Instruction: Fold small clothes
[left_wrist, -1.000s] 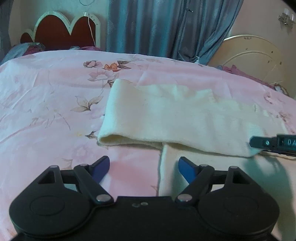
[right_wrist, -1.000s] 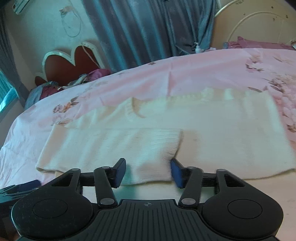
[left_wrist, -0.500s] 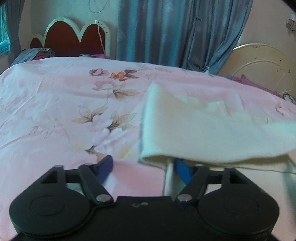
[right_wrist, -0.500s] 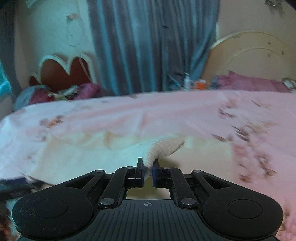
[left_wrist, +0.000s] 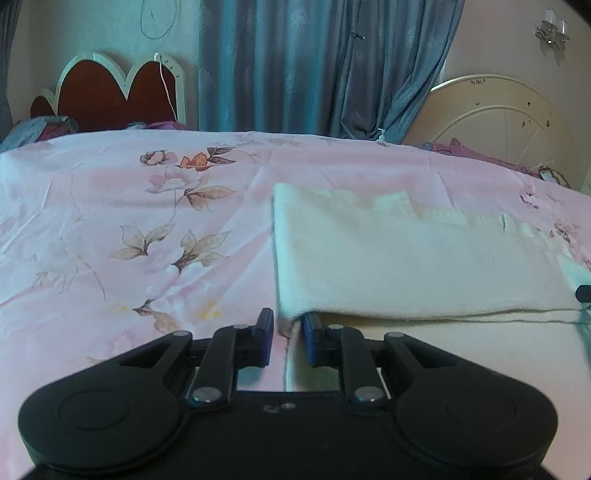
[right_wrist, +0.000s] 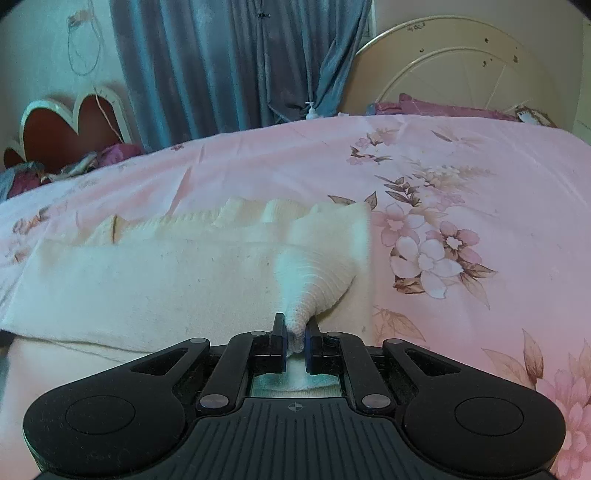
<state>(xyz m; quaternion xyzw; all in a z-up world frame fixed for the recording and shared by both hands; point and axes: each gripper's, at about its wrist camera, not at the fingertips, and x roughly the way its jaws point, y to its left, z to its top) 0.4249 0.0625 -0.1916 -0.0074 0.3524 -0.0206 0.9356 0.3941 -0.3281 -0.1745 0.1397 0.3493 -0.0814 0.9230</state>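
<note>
Biggest thing in frame was the pink floral bedsheet (left_wrist: 110, 229), covering the whole bed in both wrist views. Behind it we saw grey-blue curtains (left_wrist: 317, 66), a red scalloped headboard (left_wrist: 107, 96) on the left and a cream round headboard (left_wrist: 495, 118) on the right.

Our task item, the cream knit garment (left_wrist: 413, 258), lay flat on the sheet, right of centre in the left wrist view. It was a wide folded panel with one straight vertical edge facing the bare sheet and a long near edge running off to the right. In the right wrist view the same garment (right_wrist: 155, 280) spread left of centre, with crumpled ribbed edges along its far side.

A ribbed cuff (right_wrist: 314, 284) rose from the right end of the garment and tapered down into our right gripper (right_wrist: 295, 338). That claw was pinched narrow on the cuff tip, with fabric bunched between the blue pads.

Our left gripper (left_wrist: 287, 328) sat at the near left corner of the folded panel. Its jaws were narrowed to a small gap, with the corner fabric hanging right at the gap. We could not tell whether the pads actually gripped it or just flanked it.

A dark object (left_wrist: 583, 293) poked in at the right edge of the left view, beside the garment's near edge; too little showed to identify it.
</note>
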